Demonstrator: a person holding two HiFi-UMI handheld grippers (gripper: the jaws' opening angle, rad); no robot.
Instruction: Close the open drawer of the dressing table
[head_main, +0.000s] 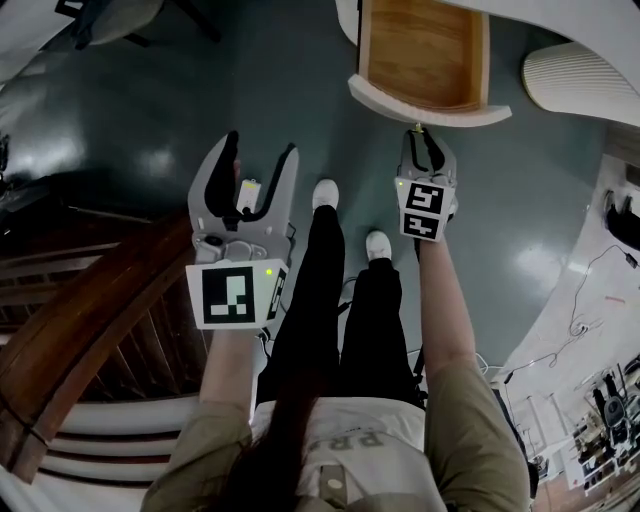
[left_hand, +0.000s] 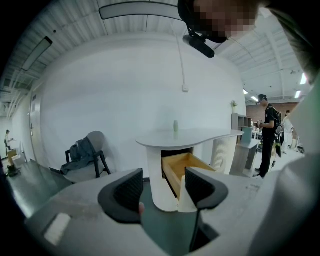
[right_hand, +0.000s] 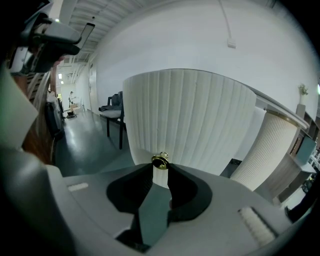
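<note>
The dressing table's drawer (head_main: 420, 50) stands pulled out at the top of the head view, wooden inside, with a white ribbed front (head_main: 430, 108). My right gripper (head_main: 421, 135) is at that front, its two tips closed on the small brass knob (right_hand: 160, 161), with the ribbed front (right_hand: 190, 120) filling the right gripper view behind it. My left gripper (head_main: 260, 165) hangs in the air to the left, open and empty. In the left gripper view the open drawer (left_hand: 187, 162) shows under the white table top (left_hand: 190, 136), beyond the left gripper (left_hand: 164, 187).
A wooden stair rail (head_main: 80, 330) runs along my left. A ribbed white pedestal (head_main: 580, 80) stands right of the drawer. A small bottle (left_hand: 176, 125) sits on the table top. A chair with clothes (left_hand: 87, 155) stands by the wall. A person (left_hand: 267, 135) stands far right.
</note>
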